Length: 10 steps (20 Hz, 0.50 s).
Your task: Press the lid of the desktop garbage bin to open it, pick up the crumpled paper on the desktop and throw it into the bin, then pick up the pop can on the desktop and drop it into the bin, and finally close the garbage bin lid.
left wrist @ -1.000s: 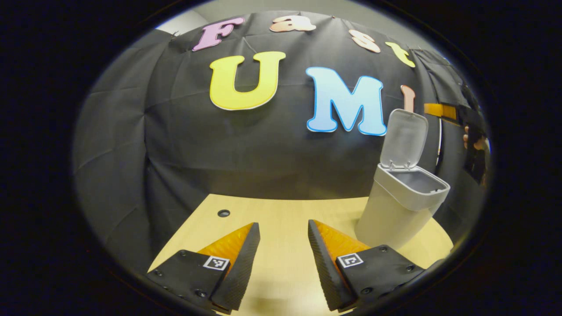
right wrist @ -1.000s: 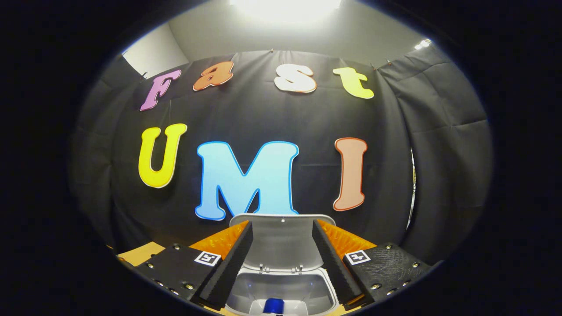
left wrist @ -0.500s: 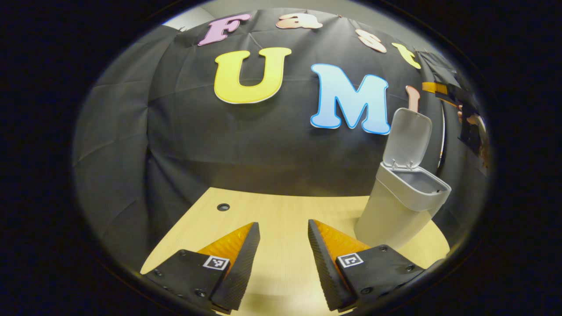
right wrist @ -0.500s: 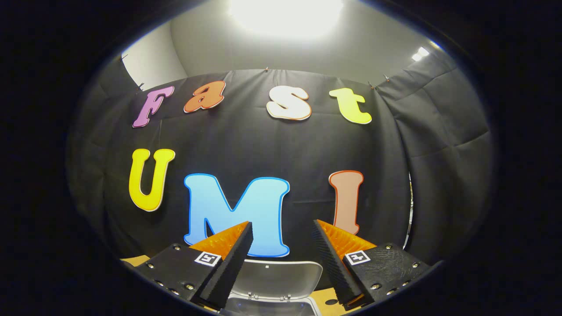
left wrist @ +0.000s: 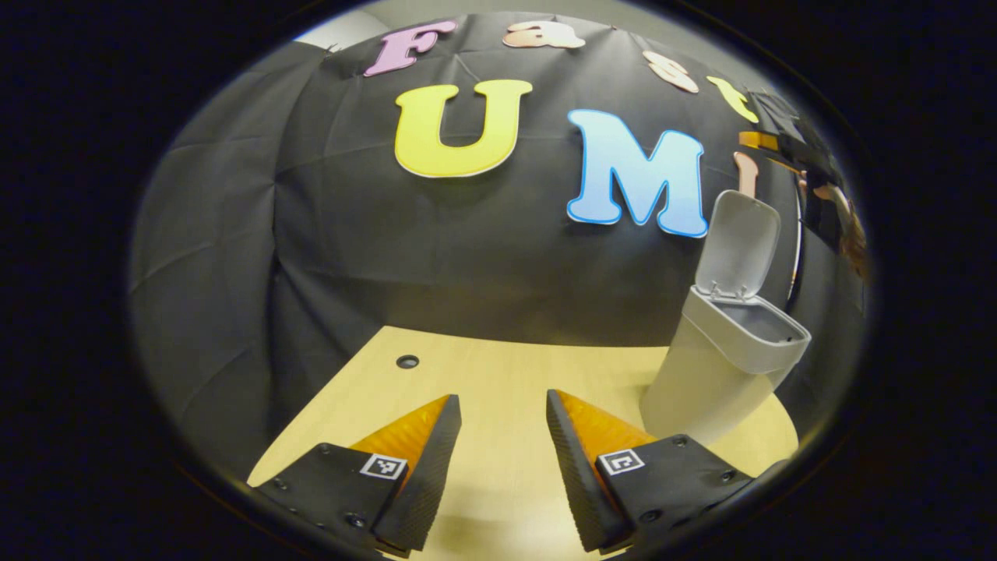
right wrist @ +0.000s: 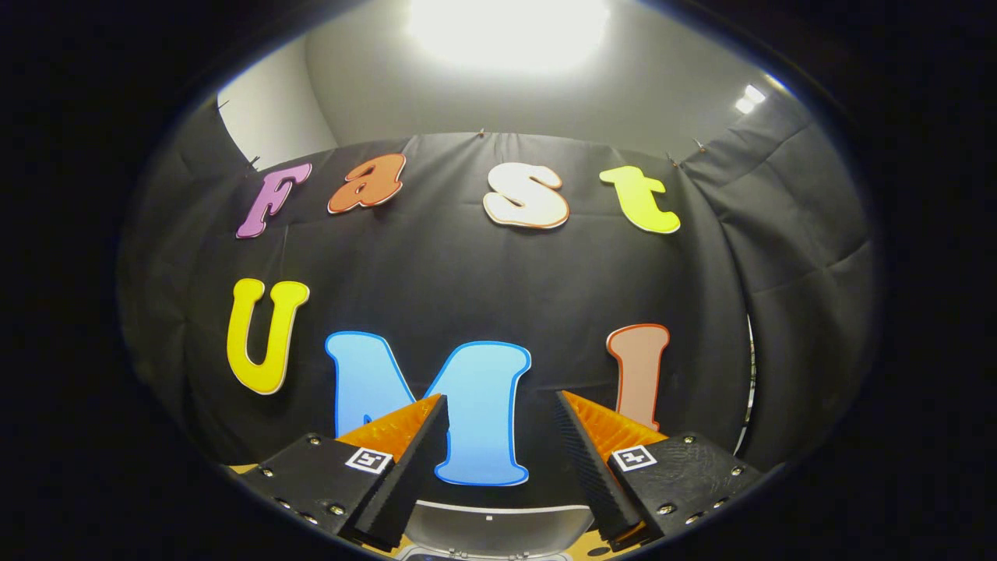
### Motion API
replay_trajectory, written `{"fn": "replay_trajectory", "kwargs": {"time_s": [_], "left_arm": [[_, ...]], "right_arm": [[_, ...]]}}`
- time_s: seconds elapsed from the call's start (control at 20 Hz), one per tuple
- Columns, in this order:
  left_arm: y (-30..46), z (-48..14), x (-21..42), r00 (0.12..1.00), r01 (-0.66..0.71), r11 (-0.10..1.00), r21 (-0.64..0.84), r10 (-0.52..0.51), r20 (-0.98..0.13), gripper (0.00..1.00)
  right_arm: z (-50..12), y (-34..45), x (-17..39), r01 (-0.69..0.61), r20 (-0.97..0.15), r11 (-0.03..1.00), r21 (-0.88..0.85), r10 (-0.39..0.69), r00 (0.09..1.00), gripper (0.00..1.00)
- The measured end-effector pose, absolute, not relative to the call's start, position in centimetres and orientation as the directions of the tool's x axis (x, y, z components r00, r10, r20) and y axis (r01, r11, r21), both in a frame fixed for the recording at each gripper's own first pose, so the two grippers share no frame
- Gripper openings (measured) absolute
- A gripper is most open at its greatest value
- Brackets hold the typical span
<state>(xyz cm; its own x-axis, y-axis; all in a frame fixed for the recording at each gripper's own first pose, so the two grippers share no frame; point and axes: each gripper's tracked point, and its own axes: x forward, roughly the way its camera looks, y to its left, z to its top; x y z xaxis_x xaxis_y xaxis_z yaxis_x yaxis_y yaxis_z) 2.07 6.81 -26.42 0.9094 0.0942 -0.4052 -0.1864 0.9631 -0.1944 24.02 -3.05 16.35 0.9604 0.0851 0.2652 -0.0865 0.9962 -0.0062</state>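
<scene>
In the left gripper view a light grey garbage bin (left wrist: 705, 374) stands on the wooden desktop (left wrist: 498, 374) at the right, its lid (left wrist: 738, 244) tipped up and back. My left gripper (left wrist: 502, 425) hovers low over the desk to the left of the bin, open, nothing between its fingers. High above the bin, at the far right, the right gripper (left wrist: 787, 144) and the hand holding it show small. In the right gripper view my right gripper (right wrist: 501, 436) is open and empty, and the top edge of the raised lid (right wrist: 489, 520) peeks between its fingers. The bin's contents are hidden.
A small round hole (left wrist: 406, 361) sits in the desktop near its far left edge. The black cloth wall rises right behind the desk and the bin. A bright ceiling light (right wrist: 506, 31) shines above in the right gripper view.
The right gripper has risen away from the bin: the open bin with a blue can inside slid out of its view, leaving just the lid's top edge. The left gripper drifted slightly left.
</scene>
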Motion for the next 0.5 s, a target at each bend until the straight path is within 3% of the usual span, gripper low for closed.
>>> {"fn": "replay_trajectory", "kwargs": {"time_s": [0.5], "left_arm": [[8.4,-28.5,0.6,0.887,-0.238,0.948,-0.209,0.125,-0.446,0.78]], "right_arm": [[11.2,-1.7,27.5,-0.100,0.135,0.994,-0.035,0.104,0.985,0.88]]}}
